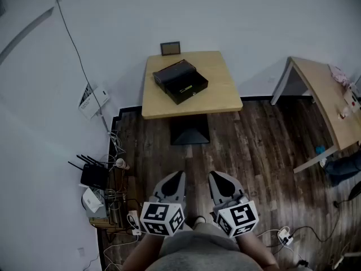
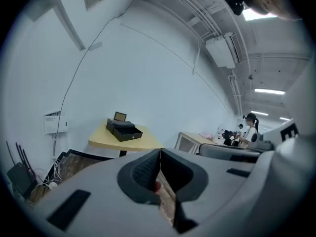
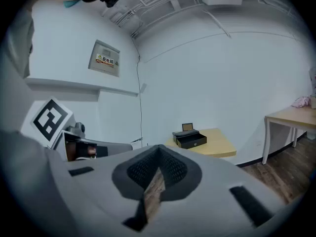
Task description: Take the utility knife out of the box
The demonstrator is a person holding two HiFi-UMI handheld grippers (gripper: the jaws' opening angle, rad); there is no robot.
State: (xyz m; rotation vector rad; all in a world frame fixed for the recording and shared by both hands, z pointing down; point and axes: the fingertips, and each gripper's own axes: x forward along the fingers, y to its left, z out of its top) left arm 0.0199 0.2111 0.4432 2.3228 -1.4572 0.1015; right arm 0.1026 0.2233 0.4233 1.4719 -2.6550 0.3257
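A black box [image 1: 180, 81] lies on a small square wooden table [image 1: 217, 97] against the far wall. It also shows far off as the box [image 2: 123, 131] in the left gripper view and the box [image 3: 189, 139] in the right gripper view. No utility knife is visible in any view. My left gripper [image 1: 172, 184] and right gripper [image 1: 221, 182] hang side by side over the floor, close to my body and well short of the table. Both are shut with their tips meeting and nothing between them.
A small framed picture [image 1: 170, 48] stands behind the box. A second wooden table [image 1: 327, 103] with small items is at the right. Routers [image 1: 93, 176], a power strip and cables crowd the floor by the left wall. Dark wood flooring [image 1: 248, 151] lies between me and the table. People stand in the distance [image 2: 249, 127].
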